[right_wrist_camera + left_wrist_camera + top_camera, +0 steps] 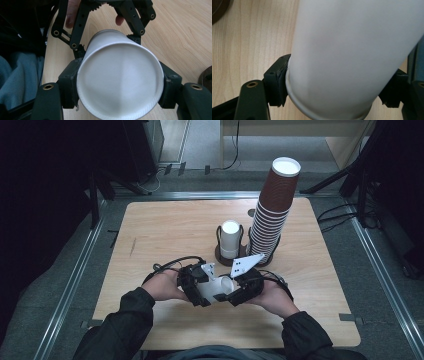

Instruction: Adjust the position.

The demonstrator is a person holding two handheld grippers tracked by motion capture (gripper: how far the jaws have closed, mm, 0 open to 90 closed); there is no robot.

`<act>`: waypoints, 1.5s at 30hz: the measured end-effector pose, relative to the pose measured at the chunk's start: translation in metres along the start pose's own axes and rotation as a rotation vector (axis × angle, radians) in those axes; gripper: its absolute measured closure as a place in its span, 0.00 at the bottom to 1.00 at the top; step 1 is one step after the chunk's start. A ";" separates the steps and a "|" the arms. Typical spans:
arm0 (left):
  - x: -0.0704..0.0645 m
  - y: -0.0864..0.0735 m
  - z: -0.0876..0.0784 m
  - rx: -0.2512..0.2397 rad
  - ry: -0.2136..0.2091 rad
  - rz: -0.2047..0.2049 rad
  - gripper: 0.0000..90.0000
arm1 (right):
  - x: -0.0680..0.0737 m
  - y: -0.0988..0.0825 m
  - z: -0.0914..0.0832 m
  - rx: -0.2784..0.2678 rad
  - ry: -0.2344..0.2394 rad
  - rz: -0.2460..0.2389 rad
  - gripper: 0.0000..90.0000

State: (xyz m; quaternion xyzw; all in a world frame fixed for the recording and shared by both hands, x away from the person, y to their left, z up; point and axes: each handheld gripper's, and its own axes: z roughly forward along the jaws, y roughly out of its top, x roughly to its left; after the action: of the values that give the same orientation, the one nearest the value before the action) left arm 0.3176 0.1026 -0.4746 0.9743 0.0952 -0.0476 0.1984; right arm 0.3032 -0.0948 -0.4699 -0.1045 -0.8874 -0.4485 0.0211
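While my left gripper clamps one end of the white cup, my right gripper presses its pads on the other end, holding it level just above the table.

no readable text, labels, brands or numbers anywhere; cups and table surfaces are plain
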 end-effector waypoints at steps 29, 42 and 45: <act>0.003 -0.023 -0.026 -0.262 0.005 -0.074 0.00 | -0.008 -0.008 -0.022 -0.116 -0.013 0.049 0.37; 0.002 -0.018 -0.025 -0.376 -0.044 -0.099 0.01 | -0.007 -0.005 -0.030 -0.235 0.034 0.080 0.37; 0.000 -0.016 -0.025 -0.394 -0.046 -0.090 0.01 | -0.006 -0.004 -0.029 -0.249 0.045 0.081 0.37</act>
State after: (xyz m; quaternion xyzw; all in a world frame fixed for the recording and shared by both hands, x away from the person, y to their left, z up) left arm 0.3155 0.1272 -0.4576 0.9100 0.1415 -0.0592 0.3851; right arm 0.3066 -0.1215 -0.4563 -0.1319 -0.8193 -0.5561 0.0459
